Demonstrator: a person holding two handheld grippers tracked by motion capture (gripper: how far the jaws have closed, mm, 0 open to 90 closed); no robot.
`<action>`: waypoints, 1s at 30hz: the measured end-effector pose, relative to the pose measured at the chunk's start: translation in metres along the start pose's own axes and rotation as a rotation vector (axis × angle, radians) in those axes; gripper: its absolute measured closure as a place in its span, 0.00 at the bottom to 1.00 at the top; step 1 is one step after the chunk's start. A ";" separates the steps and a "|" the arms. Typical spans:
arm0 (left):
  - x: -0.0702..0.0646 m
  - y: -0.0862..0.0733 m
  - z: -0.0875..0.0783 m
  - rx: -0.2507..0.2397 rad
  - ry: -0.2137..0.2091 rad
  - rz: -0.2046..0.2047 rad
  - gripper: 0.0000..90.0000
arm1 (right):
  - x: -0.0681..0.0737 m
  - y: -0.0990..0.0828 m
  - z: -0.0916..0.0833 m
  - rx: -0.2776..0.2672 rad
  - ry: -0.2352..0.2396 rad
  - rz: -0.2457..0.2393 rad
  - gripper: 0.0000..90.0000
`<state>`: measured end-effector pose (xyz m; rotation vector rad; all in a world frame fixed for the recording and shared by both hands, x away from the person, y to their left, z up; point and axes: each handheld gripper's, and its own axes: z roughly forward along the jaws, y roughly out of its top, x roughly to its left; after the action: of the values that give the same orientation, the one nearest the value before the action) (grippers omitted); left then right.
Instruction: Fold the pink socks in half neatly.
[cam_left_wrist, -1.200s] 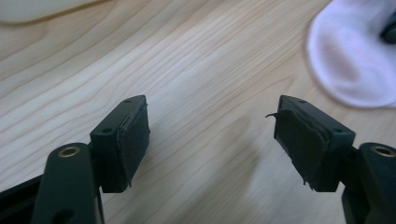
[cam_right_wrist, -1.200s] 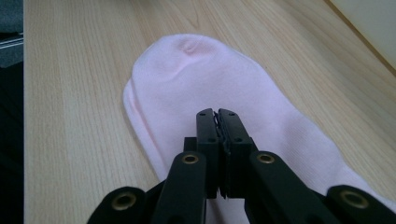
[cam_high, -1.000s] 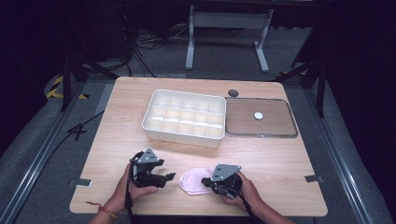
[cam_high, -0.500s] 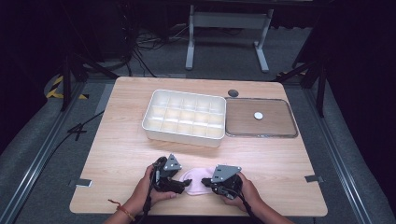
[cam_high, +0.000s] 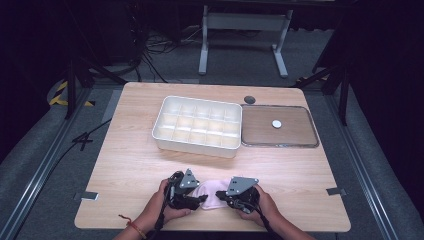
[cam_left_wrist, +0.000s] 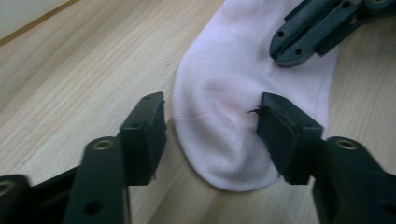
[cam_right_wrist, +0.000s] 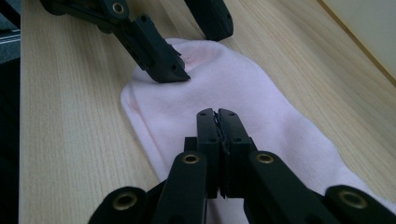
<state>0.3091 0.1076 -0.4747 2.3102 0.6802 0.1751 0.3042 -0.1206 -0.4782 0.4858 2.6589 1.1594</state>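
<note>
Sock (cam_left_wrist: 233, 116) | toe between left gripper (cam_left_wrist: 210, 126) jaws | near table (cam_high: 150, 170) edge

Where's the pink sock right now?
In the high view the sock lies flat on the table near its front edge, between the left claw and the right claw, in front of the white tray.

A white compartmented tray (cam_high: 197, 126) sits mid-bench (cam_high: 125, 160), touching a flat clear-rimmed lid (cam_high: 279, 132) on its right. A small white disc (cam_high: 276, 123) lies on that lid, a dark round cap (cam_high: 249, 99) just behind it.
</note>
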 end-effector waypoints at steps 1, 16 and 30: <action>0.000 0.000 0.000 0.002 -0.004 0.002 0.57 | 0.000 0.000 0.000 0.000 0.000 0.000 0.99; 0.008 -0.002 0.000 -0.020 -0.107 -0.074 0.87 | 0.001 0.000 0.000 -0.003 -0.009 -0.002 0.99; 0.012 0.002 -0.011 -0.099 -0.119 -0.085 0.88 | 0.001 0.001 0.003 -0.011 -0.009 0.013 0.99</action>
<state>0.3169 0.1186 -0.4660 2.1737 0.6926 0.0312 0.3047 -0.1176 -0.4793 0.5054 2.6439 1.1726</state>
